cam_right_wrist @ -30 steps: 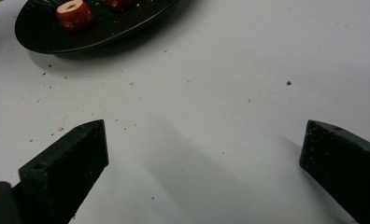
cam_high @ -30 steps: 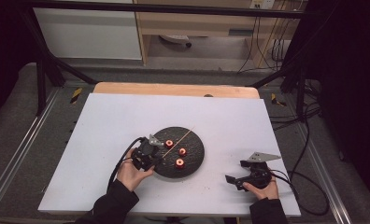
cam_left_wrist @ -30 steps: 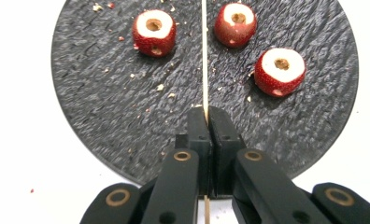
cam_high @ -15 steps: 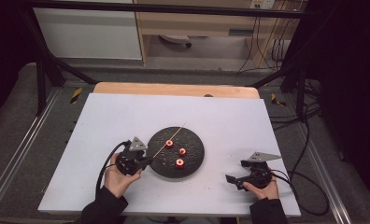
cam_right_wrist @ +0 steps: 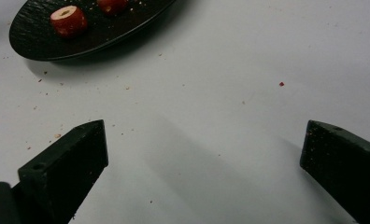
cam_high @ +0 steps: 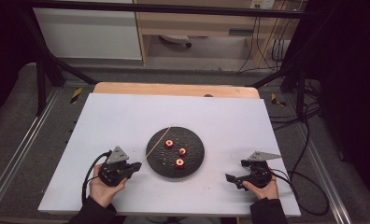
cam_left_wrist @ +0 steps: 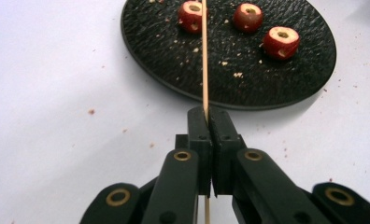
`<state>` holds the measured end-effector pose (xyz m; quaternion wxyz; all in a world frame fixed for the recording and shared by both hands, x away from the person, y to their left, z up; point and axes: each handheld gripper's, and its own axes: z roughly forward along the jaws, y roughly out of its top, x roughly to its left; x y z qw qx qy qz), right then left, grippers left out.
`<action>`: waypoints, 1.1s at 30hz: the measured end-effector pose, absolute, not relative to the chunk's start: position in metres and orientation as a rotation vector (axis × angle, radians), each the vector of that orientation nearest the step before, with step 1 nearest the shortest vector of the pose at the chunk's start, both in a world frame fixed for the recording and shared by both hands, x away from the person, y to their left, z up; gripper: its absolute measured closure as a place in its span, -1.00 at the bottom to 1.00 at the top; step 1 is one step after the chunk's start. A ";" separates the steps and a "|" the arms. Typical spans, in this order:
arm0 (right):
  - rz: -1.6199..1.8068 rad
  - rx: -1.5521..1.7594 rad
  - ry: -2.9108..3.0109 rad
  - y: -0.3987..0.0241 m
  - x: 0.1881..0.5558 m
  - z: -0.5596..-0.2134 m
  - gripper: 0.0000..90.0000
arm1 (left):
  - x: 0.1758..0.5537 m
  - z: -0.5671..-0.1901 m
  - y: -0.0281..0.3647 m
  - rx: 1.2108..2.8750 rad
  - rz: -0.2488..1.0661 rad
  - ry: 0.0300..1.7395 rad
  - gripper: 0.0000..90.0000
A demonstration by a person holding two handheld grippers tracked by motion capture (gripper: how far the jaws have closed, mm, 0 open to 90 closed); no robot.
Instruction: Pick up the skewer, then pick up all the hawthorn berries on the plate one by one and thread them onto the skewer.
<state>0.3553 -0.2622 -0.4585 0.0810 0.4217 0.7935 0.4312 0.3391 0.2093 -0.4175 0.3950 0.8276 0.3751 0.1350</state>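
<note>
The left tool (cam_high: 137, 165) is drawing back from the black plate (cam_high: 195, 163) toward the near-left of the bench (cam_high: 117, 121), where a second ago it was working right at the plate's rim; its jaws are pressed together, pinching the thin wooden skewer (cam_left_wrist: 204, 60), whose far end is now trailing across the plate's left edge. The skewer is carrying nothing, so I am judging that a threading pass is being lined up afresh rather than finished. Three small red fruit pieces, each cored with a pale hollow centre, are sitting on the plate: one (cam_left_wrist: 191, 10) right beside the stick, though whether they touch is hard to tell. The plate is looking matt and ridged, dusted with crumbs. The right tool (cam_high: 236, 178) is resting apart, jaws spread wide over bare white bench.
</note>
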 end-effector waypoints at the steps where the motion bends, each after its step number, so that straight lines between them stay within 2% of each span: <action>1: 1.282 1.262 2.375 -0.262 0.355 -0.458 -0.97 | 0.338 -0.419 0.212 2.095 0.343 0.946 0.96; 33: 1.183 1.174 2.472 -0.191 0.372 -0.418 -0.99 | 0.327 -0.428 0.231 2.045 0.336 0.923 0.96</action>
